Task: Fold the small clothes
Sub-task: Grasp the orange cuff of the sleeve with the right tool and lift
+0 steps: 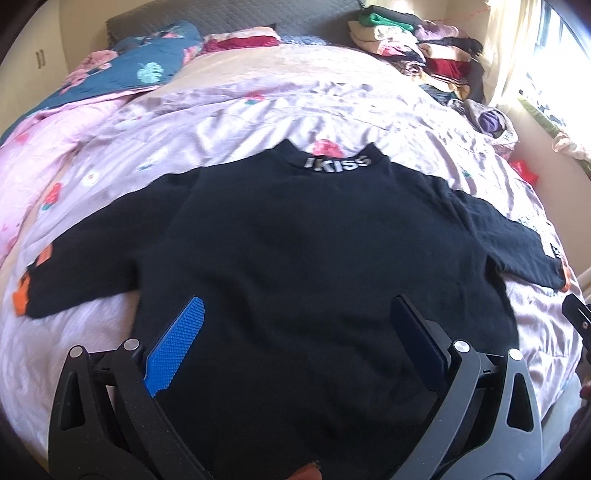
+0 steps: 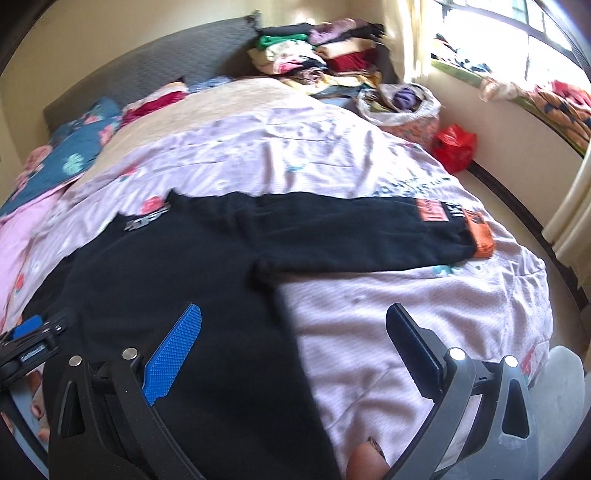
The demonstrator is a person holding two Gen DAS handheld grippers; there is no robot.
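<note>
Black sweater [image 1: 295, 251] is spread flat on the pink floral bedspread [image 1: 229, 122], sleeves laid out to both sides, collar lettering turned toward the headboard [image 1: 229, 14]. The left gripper [image 1: 295, 317] is held above the hem, jaws wide apart, nothing gripped. The right gripper [image 2: 295, 325] is held over the sweater's right edge, likewise wide and empty. Folded clothes [image 2: 317, 51] are stacked by the window.

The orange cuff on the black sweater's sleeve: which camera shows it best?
The right wrist view. There the orange cuff lies in full view at the sleeve's end, with patches beside it. The left wrist view shows only slivers of orange at the picture's edges, such as one on the other sleeve.
</note>
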